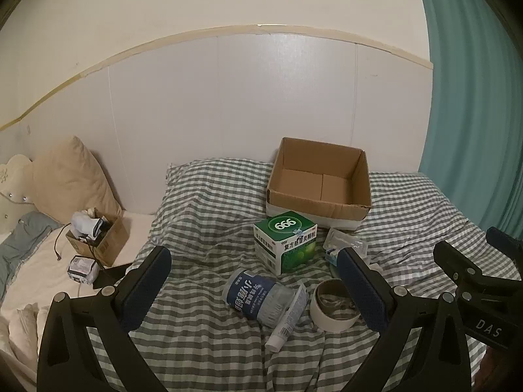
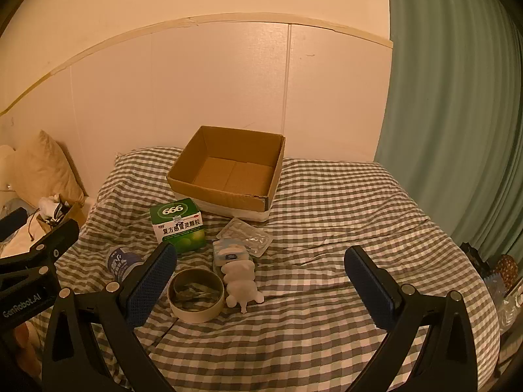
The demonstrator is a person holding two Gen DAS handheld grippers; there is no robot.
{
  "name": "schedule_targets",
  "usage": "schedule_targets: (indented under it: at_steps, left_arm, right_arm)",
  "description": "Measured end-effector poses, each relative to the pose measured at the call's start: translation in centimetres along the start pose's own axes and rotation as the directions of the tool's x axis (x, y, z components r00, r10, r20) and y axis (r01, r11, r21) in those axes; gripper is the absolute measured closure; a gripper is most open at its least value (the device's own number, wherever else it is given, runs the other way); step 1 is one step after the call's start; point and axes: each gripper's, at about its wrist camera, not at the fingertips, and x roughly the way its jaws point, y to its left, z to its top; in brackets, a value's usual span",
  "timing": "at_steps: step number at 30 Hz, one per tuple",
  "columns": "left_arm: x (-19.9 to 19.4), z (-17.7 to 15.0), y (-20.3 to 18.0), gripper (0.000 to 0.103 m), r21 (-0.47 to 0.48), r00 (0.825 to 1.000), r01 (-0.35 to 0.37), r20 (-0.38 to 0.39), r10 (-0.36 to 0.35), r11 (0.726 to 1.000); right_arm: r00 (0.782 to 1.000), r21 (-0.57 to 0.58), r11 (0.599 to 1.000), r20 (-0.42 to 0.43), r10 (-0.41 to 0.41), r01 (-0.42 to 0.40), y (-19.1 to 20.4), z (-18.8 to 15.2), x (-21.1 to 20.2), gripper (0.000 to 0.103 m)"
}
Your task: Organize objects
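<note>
An open, empty cardboard box point(image 1: 318, 183) point(image 2: 228, 171) stands on the checked bedspread by the wall. In front of it lie a green medicine box point(image 1: 285, 240) point(image 2: 178, 225), a blue-labelled bottle on its side point(image 1: 258, 297) point(image 2: 121, 263), a white tube point(image 1: 287, 318), a tape roll point(image 1: 333, 305) point(image 2: 196, 294), a clear blister pack point(image 1: 345, 245) point(image 2: 245, 236) and a white figurine point(image 2: 240, 281). My left gripper point(image 1: 255, 285) is open above the bottle. My right gripper point(image 2: 261, 277) is open over the figurine and tape roll, and shows in the left wrist view point(image 1: 470, 268).
A small cardboard box of clutter point(image 1: 96, 238) and a cable lie at the bed's left, near a beige pillow point(image 1: 70, 176). A green curtain point(image 2: 457, 114) hangs on the right. The bed edge drops off at the right, with items on the floor point(image 2: 503, 271).
</note>
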Motion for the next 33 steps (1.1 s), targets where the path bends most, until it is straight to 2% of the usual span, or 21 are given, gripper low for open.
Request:
schedule_targets:
  at_steps: [33]
  left_arm:
    - [0.41, -0.23, -0.02, 0.0, 0.016, 1.0, -0.01, -0.019, 0.01, 1.0]
  right_arm:
    - [1.0, -0.033, 0.999, 0.011, 0.023, -0.023, 0.49, 0.25, -0.66, 0.0]
